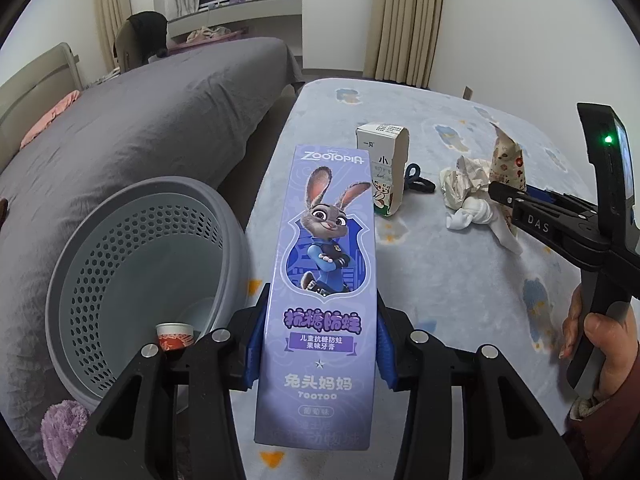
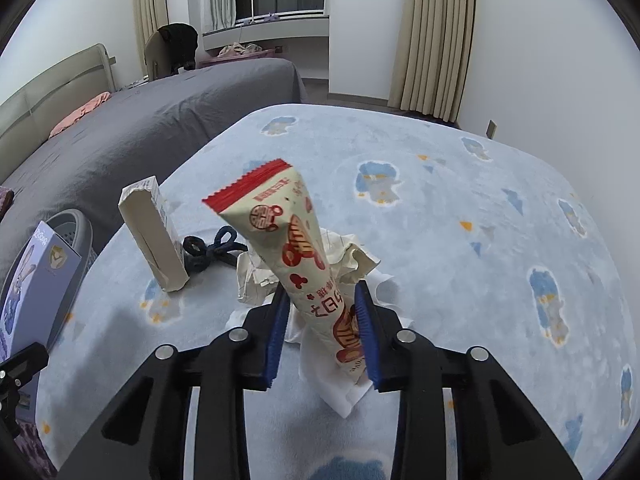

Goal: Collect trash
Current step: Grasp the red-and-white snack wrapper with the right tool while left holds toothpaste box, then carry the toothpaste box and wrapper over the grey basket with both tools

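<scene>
Between the blue pads of the left gripper stands a tall purple toothpaste box printed with a cartoon rabbit, clamped at its lower half with the jaws partly closed on its two long sides, its top pointing away from the camera. Just left of this gripper sits a grey perforated basket, tipped toward the lens, with a small red-and-white paper cup lying inside near its rim. Ahead of the box, on the pale blue bedspread, a small white carton stands upright, and a dark hair tie lies just beside it. To the right, the right gripper has its jaws drawn in around a cream snack wrapper with red printing; both pads touch it, and the wrapper rises slanting up and to the left from the grip. Directly beyond and beneath that wrapper lie crumpled white tissues, touching the bedspread. A hand grasps the right gripper's handle. A grey-covered bed lies off to the left.
</scene>
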### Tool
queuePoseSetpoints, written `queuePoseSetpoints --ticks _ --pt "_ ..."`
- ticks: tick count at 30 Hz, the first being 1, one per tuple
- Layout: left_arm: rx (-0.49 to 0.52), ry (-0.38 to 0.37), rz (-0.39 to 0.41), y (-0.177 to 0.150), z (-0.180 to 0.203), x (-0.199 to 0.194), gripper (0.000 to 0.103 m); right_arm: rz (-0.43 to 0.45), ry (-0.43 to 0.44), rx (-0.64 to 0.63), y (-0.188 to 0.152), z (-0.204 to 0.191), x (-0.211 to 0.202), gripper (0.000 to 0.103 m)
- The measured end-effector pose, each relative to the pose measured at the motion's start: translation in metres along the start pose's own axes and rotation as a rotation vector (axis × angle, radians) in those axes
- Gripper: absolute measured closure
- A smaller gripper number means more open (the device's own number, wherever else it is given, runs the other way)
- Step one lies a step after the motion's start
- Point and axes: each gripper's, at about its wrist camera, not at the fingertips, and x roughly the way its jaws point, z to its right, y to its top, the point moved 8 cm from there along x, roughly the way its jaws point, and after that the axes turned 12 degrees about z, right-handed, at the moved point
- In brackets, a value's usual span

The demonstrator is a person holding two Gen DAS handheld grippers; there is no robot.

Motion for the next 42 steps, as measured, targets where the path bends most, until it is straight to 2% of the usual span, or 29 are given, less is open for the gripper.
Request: queuePoseSetpoints --ticks 5,12,21,29,42 --pt "-0.014 -0.011 0.005 -0.001 -0.002 -0.005 0.060 0.005 0.011 0.055 0.000 0.006 -0.017 0.082" --pt "-0.030 -0.025 0.022 -0.002 -0.007 -0.016 0.060 0.005 0.045 0.118 -0.012 -0.001 -0.056 0.083" --pt "-0.063 0.004 0.034 -0.006 -0.033 -0.028 0.059 -0.021 0.122 0.134 -0.027 -0.044 -0.084 0.083" --pt "-0.105 0.072 0.038 -0.007 -0.081 -0.033 0.059 -0.037 0.214 0.090 -0.020 -0.101 -0.078 0.083" --pt "-0.201 0.218 0.031 -0.012 -0.179 -0.026 0.059 -0.071 0.458 -0.037 0.005 -0.242 -0.049 0.083"
